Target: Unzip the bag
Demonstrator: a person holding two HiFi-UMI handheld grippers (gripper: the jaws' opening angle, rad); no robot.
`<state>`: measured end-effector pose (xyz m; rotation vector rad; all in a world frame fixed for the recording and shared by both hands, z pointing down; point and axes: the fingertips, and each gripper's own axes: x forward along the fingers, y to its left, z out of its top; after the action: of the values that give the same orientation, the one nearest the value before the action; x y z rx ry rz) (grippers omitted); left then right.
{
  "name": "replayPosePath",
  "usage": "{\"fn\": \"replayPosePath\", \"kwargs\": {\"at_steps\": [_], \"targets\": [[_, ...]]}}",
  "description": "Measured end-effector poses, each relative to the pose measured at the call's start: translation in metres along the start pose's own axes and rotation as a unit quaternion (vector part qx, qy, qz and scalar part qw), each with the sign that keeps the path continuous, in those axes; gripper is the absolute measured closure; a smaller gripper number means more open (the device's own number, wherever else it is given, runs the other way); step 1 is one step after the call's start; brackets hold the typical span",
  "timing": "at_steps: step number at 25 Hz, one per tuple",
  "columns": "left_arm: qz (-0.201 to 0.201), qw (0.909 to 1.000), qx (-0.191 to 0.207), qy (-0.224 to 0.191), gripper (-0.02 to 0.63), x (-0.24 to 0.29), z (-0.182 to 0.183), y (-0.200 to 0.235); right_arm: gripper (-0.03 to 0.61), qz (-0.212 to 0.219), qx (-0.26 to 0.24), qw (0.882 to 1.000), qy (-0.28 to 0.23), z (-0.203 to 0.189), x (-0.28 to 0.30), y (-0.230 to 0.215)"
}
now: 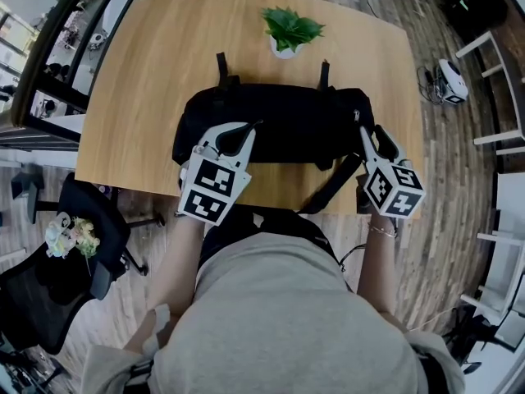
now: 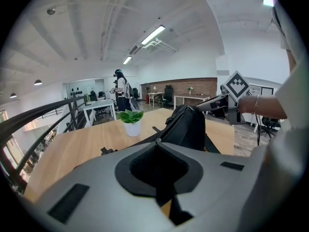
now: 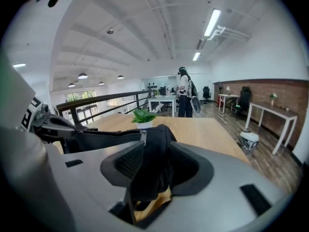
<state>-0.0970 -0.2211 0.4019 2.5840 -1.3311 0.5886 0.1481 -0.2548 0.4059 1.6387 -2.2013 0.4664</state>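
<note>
Closest thing to the head cam is the person's grey top (image 1: 279, 318), which eats the lower half of the shot and covers the near edge of the wooden table (image 1: 148, 72). The black bag (image 1: 287, 125) lies lengthwise across the near part of that table, just this side of a small potted plant (image 1: 289, 29). Two short straps poke out its far side and a longer strap (image 1: 332, 187) trails off the near edge. It's soft, saggy and all black, so the zip line is hard to pick out from above. Left gripper (image 1: 248, 130) sits at the bag's left end, jaws pressed together; whether they're pinching a tab, I can't tell. Right gripper (image 1: 363, 131) is at the right end, jaws spread with the bag's bunched corner between them and a small metal zip tab (image 3: 143, 137) just beside one jaw tip.
</note>
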Motion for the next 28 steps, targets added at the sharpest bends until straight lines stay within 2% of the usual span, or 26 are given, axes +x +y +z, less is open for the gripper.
{"fn": "replayPosePath", "kwargs": {"at_steps": [2,6,9,12,18,22,25,28], "targets": [[0.000,1.0000,0.001,-0.004,0.594,0.000,0.001,-0.001,0.373,0.013,-0.055,0.998,0.010,0.004,0.002,0.012],[-0.003,0.9999,-0.006,-0.011,0.593,-0.001,0.004,-0.001,0.367,0.039,-0.179,0.983,0.008,0.019,0.004,0.047],[-0.010,0.9998,-0.008,-0.015,0.594,-0.004,0.006,-0.002,0.356,0.089,-0.235,0.968,0.008,0.023,0.009,0.084],[-0.013,0.9996,-0.016,-0.018,0.594,-0.005,0.008,0.000,0.343,0.137,-0.263,0.955,0.006,0.026,0.015,0.118],[-0.014,0.9987,-0.043,-0.025,0.594,-0.007,0.009,0.004,0.345,0.203,-0.295,0.934,0.006,0.026,0.027,0.163],[-0.021,0.9963,-0.077,-0.033,0.594,-0.008,0.011,0.006,0.344,0.239,-0.336,0.911,0.020,0.020,0.035,0.190],[-0.020,0.9955,-0.084,-0.037,0.594,-0.009,0.013,0.008,0.342,0.265,-0.367,0.891,0.037,0.015,0.040,0.206],[-0.021,0.9943,-0.093,-0.047,0.594,-0.009,0.016,0.010,0.352,0.280,-0.384,0.879,0.045,0.011,0.044,0.215]]}}
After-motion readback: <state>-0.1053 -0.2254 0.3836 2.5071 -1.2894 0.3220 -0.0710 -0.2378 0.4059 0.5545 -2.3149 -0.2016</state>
